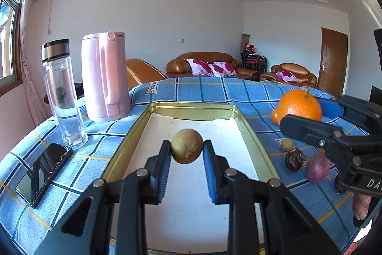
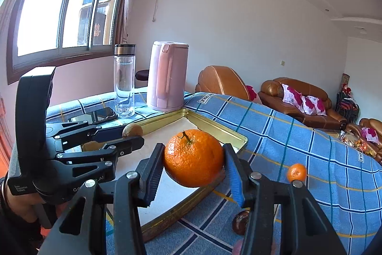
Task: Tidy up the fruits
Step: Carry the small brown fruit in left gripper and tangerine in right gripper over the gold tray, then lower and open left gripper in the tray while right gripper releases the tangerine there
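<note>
While each gripper clamps a fruit, left gripper a round yellow-brown fruit, right gripper a large orange, the shallow gold-rimmed metal tray beneath lies empty; small fruits remain beside it.

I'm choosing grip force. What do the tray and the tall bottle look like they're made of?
Tray: likely thin metal, with shiny gold walls that reflect light. Bottle: clear glass or hard plastic, see-through, with a brushed metal-looking cap.
</note>
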`<state>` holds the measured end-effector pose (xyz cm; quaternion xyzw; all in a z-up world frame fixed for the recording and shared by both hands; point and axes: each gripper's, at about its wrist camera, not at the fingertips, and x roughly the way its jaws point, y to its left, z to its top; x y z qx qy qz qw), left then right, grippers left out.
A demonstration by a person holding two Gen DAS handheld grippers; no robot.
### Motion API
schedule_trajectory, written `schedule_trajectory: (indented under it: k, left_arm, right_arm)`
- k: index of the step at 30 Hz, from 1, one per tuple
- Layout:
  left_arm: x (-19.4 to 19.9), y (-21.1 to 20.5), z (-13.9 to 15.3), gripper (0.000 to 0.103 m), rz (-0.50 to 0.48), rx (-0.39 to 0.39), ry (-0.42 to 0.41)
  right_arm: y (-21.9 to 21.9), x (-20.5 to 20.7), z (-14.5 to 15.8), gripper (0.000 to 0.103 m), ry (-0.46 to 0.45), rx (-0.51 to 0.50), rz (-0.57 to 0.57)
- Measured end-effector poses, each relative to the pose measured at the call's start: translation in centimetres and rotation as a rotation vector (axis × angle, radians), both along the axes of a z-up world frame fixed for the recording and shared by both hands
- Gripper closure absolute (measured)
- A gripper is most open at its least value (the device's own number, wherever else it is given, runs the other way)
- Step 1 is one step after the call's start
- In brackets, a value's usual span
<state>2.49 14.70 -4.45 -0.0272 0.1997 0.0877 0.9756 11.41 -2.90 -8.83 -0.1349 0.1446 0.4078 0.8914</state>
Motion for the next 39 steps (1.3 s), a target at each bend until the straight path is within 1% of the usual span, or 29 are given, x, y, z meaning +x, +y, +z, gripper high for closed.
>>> schedule_trajectory:
  k: [6, 14, 16, 19, 24, 29, 34, 39]
  left_arm:
    - [0.7, 1.3, -0.2, 0.075, 0.008, 0.000, 0.029]
    - [1.8, 3.4, -1.0, 0.075, 0.026, -0.019, 0.091]
    - [2.0, 3.4, -1.2, 0.075, 0.028, -0.001, 0.111]
    - [2.5, 3.6, -1.5, 0.075, 0.025, -0.006, 0.142]
    - [3.1, 3.4, -1.8, 0.075, 0.016, 0.007, 0.180]
    - [3.6, 3.4, -2.1, 0.075, 0.003, -0.003, 0.212]
    - [4.2, 3.4, -2.5, 0.075, -0.003, -0.005, 0.244]
    - [4.5, 3.6, -2.9, 0.075, -0.010, -0.020, 0.269]
  right_arm:
    - [2.2, 1.0, -1.4, 0.052, 0.050, -0.030, 0.018]
    - [4.0, 1.4, -3.1, 0.052, 0.081, -0.071, 0.021]
    - [4.3, 1.6, -3.4, 0.052, 0.092, -0.083, 0.016]
    - [4.4, 1.8, -3.3, 0.052, 0.095, -0.075, 0.013]
    - [5.0, 2.4, -3.7, 0.052, 0.127, -0.112, 0.005]
    - [5.4, 2.9, -4.0, 0.052, 0.157, -0.133, 0.001]
    - [6.3, 3.4, -4.6, 0.052, 0.187, -0.180, -0.003]
    - [6.7, 3.4, -4.8, 0.052, 0.192, -0.204, -0.004]
